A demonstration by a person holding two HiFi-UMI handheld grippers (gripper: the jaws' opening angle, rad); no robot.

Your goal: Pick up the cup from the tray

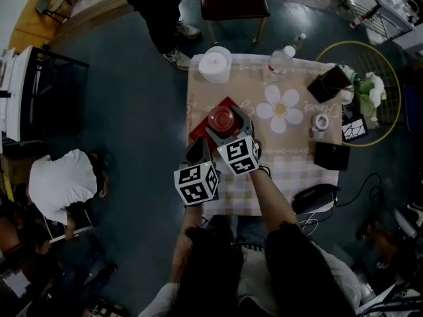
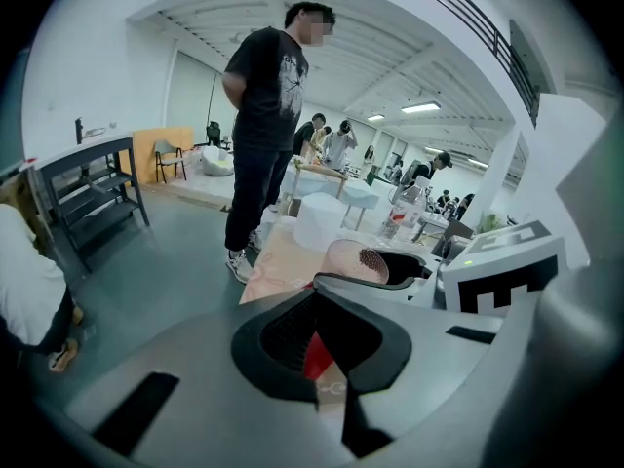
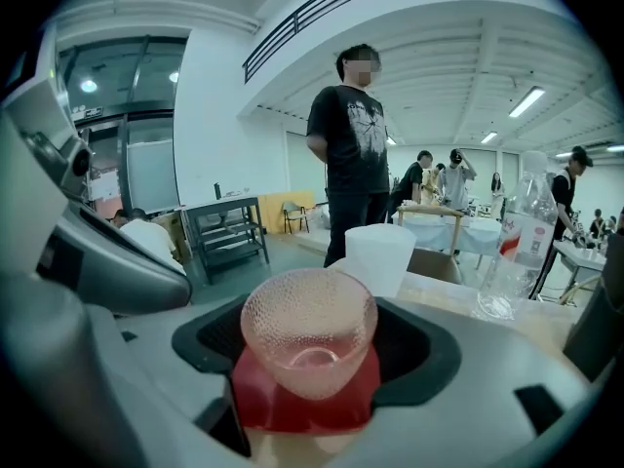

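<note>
On the patterned tablecloth point(image 1: 294, 160), left gripper point(image 2: 317, 344) jaws pinch the red tray point(image 1: 201, 127); right gripper point(image 3: 308, 359) jaws stand released around the glass cup point(image 3: 308, 330), white paper roll point(image 3: 380, 253) just beyond.

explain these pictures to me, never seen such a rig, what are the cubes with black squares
No robot here: a person holds a two-jaw gripper in each hand; the marker cubes are part of them. The head view looks down from the person's head; the other two come from cameras on the grippers. On the table are a red tray bearing a dimpled glass cup, a bottle and a flower-shaped mat. The right gripper has its jaws open around the cup, not gripping it. The left gripper has its jaws nearly together by the tray's edge; whether they pinch it is unclear.
</note>
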